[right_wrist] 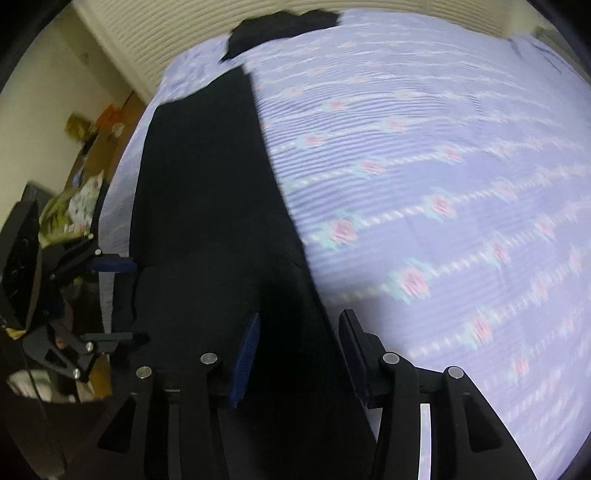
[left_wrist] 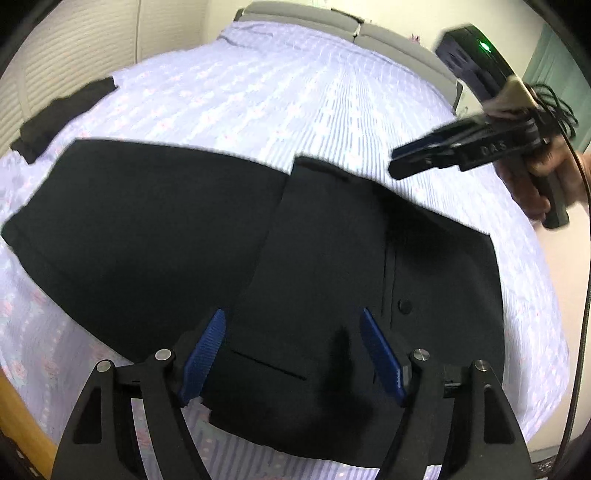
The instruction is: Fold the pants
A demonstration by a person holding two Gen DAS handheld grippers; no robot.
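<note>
- The black pants [left_wrist: 258, 251] lie flat on a bed covered by a lilac sheet [left_wrist: 258, 96] with rows of pink flowers. One part is folded over the rest, so a straight edge runs across the cloth, and a button [left_wrist: 405, 305] and a slit pocket [left_wrist: 269, 365] face up.
- The left gripper [left_wrist: 295, 350] hangs over the near edge of the pants with its blue pads [left_wrist: 207, 354] set wide apart; cloth shows between them, but neither pad presses on it.
- The left wrist view alone shows the right gripper [left_wrist: 397, 162] from the side, held by a hand [left_wrist: 532, 184] above the sheet, clear of the pants. Its fingers look close together from this angle, though blur makes that hard to judge.
- The right wrist view shows the right gripper [right_wrist: 299, 350] with its jaws parted, nothing pinched; the far edge of the pants [right_wrist: 207, 206] runs beneath them.
- That view alone shows the full length of the pants stretching away toward a second dark garment [right_wrist: 280, 26] at the far edge of the bed, and the left gripper [right_wrist: 122, 299] at the left.
- A grey headboard [left_wrist: 388, 40] shows only in the left wrist view.
</note>
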